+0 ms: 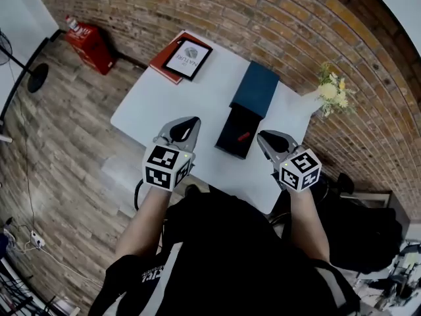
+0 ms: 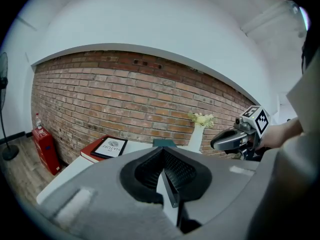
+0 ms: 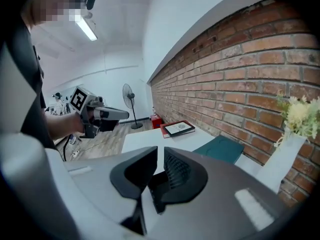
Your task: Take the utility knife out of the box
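Two grippers hover either side of the open box (image 1: 228, 145), the knife (image 1: 243, 137) inside it.
The red knife lies in the black box, which sits on the white bench (image 1: 191, 101); a teal lid (image 1: 255, 89) lies just beyond the box. Left of the box, the left gripper (image 1: 193, 121) has its fingers (image 2: 178, 170) pressed together, empty. Just right of the box, the right gripper (image 1: 262, 137) has its fingers (image 3: 178, 170) a slit apart, nothing between them.

Person: black short-sleeved top (image 1: 223, 249) with white lettering on the left sleeve (image 1: 148, 275). Left gripper (image 1: 193, 121) and right gripper (image 1: 263, 137): smooth, rounded grey shells, black ribbed pads (image 2: 176, 168) lining the jaws; each bears a white cube (image 1: 166, 166) printed with black square markers
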Tool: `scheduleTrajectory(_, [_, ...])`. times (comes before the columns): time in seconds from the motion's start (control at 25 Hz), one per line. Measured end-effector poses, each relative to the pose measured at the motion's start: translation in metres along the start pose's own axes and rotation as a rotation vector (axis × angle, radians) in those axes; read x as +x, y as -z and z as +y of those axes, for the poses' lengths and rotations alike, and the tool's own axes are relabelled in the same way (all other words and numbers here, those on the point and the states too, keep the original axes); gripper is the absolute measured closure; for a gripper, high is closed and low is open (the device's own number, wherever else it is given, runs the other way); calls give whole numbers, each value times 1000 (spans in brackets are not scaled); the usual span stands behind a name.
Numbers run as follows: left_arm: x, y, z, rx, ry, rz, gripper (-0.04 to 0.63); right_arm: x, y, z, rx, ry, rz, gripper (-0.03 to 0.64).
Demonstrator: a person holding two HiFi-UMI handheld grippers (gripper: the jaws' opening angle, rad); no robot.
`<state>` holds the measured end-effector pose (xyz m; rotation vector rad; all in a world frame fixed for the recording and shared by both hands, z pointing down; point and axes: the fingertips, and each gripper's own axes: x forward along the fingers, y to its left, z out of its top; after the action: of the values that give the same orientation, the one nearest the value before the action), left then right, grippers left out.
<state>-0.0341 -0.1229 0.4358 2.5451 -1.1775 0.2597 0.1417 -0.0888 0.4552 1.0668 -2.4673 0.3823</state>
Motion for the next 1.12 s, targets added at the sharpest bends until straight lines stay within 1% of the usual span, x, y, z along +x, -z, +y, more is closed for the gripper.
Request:
scheduleTrajectory(0.12, [10,3,2,-16,9,13,589,13,10,1,-47,-37,59,561])
scheduleTrajectory(0.24, [24,3,6,-14,16,25,589,26,17,-4,-96,-66,112,549])
scheduleTrajectory(0.48, [54,14,2,-34,41,68,589,50,41,-17,-150,-123,211,532])
scheduleTrajectory(0.56, [63,19,1,-31,47,78,589,58,54,-23,-198,-144,254,525])
scheduleTrajectory(0.68, [70,27,5,-42,41,95,589,70,80,-22,-274,-199,344,500])
scheduleTrajectory(0.84, [72,42,7,-74,27,123,589,80,106,-23,-288,-255,409,494])
scheduleTrajectory(1.12, [74,61,15,-113,2,142,589,93,128,-28,-345,-295,500,488])
